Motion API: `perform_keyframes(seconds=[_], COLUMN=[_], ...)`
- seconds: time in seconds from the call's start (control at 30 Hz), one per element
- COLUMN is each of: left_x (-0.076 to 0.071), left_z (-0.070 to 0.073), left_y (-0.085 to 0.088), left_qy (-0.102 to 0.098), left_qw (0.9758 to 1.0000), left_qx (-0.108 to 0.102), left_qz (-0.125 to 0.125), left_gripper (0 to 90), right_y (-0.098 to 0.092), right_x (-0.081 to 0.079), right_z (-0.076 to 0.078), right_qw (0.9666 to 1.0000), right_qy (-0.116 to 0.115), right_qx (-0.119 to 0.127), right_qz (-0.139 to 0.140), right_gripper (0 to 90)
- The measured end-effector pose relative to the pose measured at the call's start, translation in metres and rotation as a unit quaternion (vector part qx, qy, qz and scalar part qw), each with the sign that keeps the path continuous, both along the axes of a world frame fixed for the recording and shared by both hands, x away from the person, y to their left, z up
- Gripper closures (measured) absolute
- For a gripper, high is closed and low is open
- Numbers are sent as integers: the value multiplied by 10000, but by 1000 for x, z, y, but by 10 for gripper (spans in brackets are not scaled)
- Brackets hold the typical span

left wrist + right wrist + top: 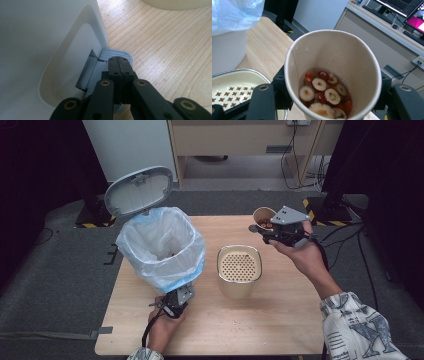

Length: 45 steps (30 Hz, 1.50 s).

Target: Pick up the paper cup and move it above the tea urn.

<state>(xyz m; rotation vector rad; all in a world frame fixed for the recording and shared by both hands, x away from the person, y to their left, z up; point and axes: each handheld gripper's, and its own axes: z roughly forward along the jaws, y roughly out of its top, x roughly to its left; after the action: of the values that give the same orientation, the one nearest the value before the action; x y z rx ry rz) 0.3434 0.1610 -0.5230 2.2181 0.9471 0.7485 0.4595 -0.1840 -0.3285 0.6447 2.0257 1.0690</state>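
A white pedal bin (162,252) lined with a plastic bag stands at the table's left with its grey lid (140,190) raised. My left gripper (173,302) is at its base, shut with nothing between its jaws. The closed tips of the left gripper (119,60) rest on the grey pedal (125,54). My right gripper (280,231) is held above the far right of the table, shut on a paper cup (263,216). The paper cup (332,62) holds liquid with red and white fruit slices (324,93) and sits upright between the jaws of the right gripper (332,102).
A cream container with a perforated strainer insert (239,266) stands mid-table, between the bin and the cup; the strainer (232,90) lies just below and left of the cup. The wooden table (280,320) ends close behind the bin. Cabinets and cables lie beyond.
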Motion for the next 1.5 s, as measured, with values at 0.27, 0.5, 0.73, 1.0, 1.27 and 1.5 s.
perform_keyframes(seconds=[0.27,0.5,0.73,1.0,1.27,1.5], left_x=[2,2,-1,0,2,2], left_z=[0,0,0,0,0,0], left_y=[1,1,-1,-1,1,1], left_qy=[-25,-27,-26,-28,-30,-33], left_qw=[9999,9999,10000,10000,9999,9999], left_qx=[45,46,-48,-47,44,52], left_qz=[-146,-149,52,48,-150,-149], left_gripper=[892,891,891,892,891,891], right_y=[6,12,12,18,24,24], right_x=[2,0,-1,-4,-6,-6], right_z=[0,0,-2,-3,-4,-4], right_qw=[9999,9995,9989,9971,9939,9939], right_qy=[-1,-52,-103,-254,-448,-428], right_qx=[-169,-265,-419,-665,-948,-957], right_qz=[3,180,189,261,340,358], right_gripper=[366,366,367,367,367,366])
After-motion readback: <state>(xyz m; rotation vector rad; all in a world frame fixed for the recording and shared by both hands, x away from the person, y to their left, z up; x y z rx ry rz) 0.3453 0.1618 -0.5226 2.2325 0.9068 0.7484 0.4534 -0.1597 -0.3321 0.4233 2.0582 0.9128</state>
